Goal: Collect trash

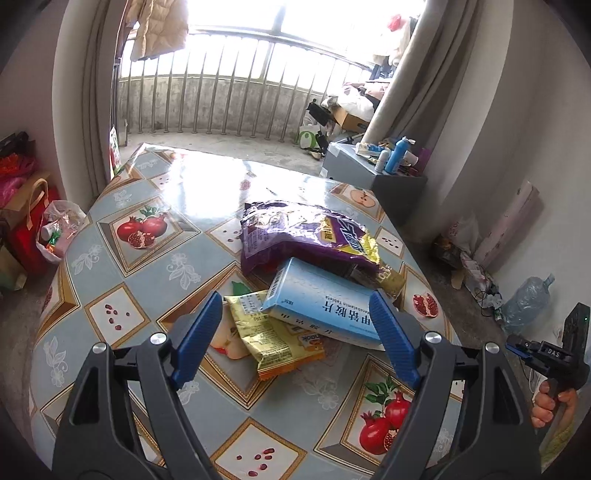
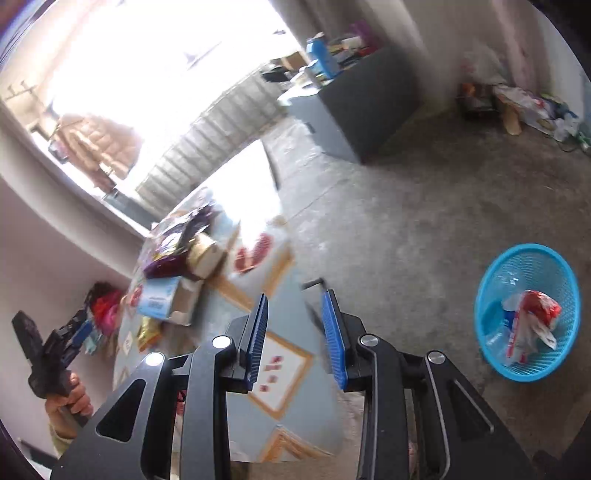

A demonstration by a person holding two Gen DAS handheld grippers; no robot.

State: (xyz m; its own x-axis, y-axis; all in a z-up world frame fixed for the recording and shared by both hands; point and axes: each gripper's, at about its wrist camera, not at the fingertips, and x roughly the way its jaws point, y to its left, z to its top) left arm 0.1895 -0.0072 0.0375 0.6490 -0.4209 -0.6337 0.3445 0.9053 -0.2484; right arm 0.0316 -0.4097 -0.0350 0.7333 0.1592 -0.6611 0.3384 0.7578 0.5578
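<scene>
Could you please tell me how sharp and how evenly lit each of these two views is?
Left wrist view: sharp, though the window is blown out and glare washes the far table. Right wrist view: motion-blurred across the table and trash pile, window overexposed; the blue basket stays fairly clear.

You are wielding two black grippers: left gripper (image 1: pixel 295 317) and right gripper (image 2: pixel 295 325), both showing ribbed blue pads, silver rivets.
</scene>
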